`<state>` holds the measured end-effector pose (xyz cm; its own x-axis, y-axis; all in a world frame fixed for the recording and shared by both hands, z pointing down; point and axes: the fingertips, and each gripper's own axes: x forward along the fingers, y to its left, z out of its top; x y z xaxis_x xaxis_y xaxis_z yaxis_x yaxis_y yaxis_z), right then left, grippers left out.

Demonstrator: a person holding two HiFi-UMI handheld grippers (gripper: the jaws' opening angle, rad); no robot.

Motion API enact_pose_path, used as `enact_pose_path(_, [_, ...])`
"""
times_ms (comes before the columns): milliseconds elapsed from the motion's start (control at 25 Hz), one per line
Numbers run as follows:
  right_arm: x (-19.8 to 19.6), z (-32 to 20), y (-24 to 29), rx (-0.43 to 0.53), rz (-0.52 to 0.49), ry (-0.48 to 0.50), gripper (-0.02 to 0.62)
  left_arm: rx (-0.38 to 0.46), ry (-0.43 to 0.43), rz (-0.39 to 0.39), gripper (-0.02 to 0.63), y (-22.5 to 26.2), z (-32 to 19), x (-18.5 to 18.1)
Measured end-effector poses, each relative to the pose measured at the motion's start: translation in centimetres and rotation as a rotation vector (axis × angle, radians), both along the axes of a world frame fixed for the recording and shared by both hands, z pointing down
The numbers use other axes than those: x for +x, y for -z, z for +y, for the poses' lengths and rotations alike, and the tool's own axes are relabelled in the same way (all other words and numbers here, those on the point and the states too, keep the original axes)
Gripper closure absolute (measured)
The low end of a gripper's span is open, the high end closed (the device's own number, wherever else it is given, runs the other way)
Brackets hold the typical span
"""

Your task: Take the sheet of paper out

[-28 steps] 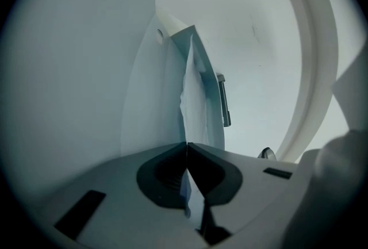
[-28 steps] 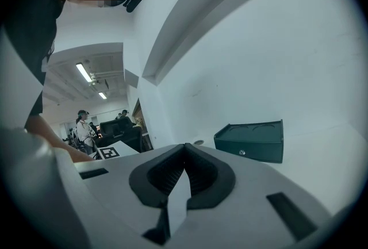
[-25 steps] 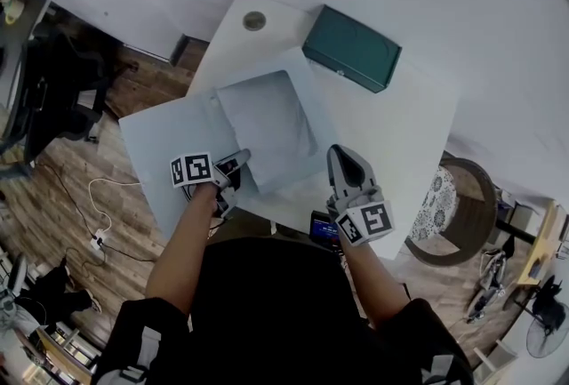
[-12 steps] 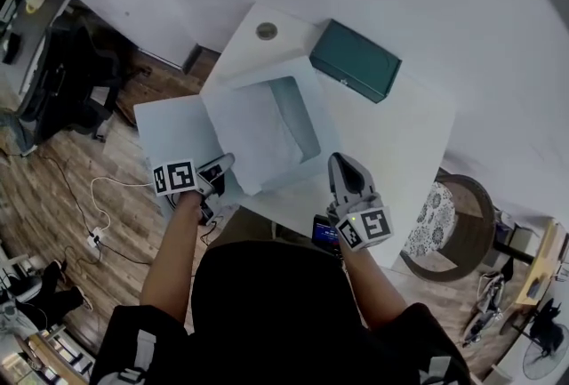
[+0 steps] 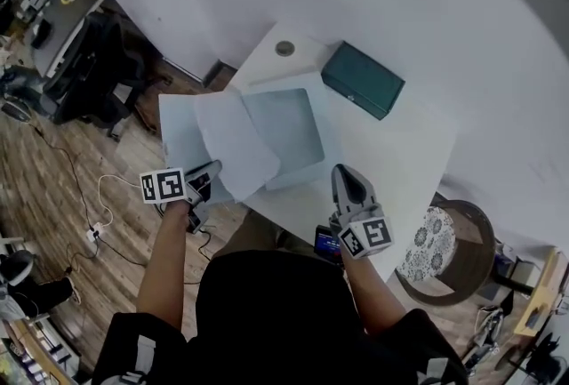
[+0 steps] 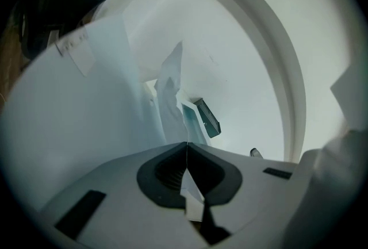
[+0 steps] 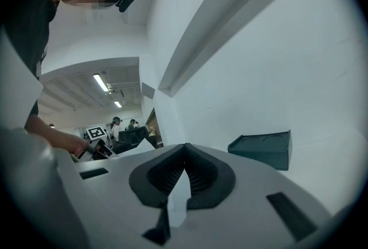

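Note:
A pale blue folder (image 5: 289,132) lies open on the white table (image 5: 400,152), its cover (image 5: 176,136) spread over the left edge. My left gripper (image 5: 212,170) is shut on the near corner of a white sheet of paper (image 5: 236,141), which is lifted and angled across the folder's left half. In the left gripper view the sheet (image 6: 171,88) rises from the closed jaws of the left gripper (image 6: 186,144). My right gripper (image 5: 341,172) stands shut just right of the folder's near corner. The right gripper (image 7: 185,145) shows nothing sticking out ahead of its tips.
A dark green box (image 5: 363,79) sits at the table's back right, also the green box (image 7: 261,150). A round cap (image 5: 284,47) is set in the far corner. A small device (image 5: 324,243) lies at the front edge. A stool (image 5: 437,248) stands right, chairs (image 5: 98,72) and cables left.
My left gripper has drawn the sheet leftward and upward, out from over the folder's pocket, so the pocket now shows bare. The right gripper has shifted only slightly.

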<state>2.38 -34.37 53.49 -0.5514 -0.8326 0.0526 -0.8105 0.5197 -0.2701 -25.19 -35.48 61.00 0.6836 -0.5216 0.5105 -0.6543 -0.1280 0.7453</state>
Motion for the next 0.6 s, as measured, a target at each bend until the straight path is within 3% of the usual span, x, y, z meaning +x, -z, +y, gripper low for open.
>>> enact_pose_path(200, [0.3, 1.7, 0.7, 0.021, -0.006, 0.014, 0.583, 0.144, -0.011, -0.159, 0.603, 3.8, 1.2, -1.2])
enact_pose_path(440, [1.3, 3.8, 1.1, 0.037, 0.001, 0.007, 0.583, 0.385, -0.025, -0.356, 0.603, 8.9, 2.5, -1.0])
enact_pose_path(600, [1.8, 4.9, 1.7, 0.052, 0.002, -0.01, 0.583, 0.555, 0.031, -0.407, 0.603, 12.2, 3.2, -1.1])
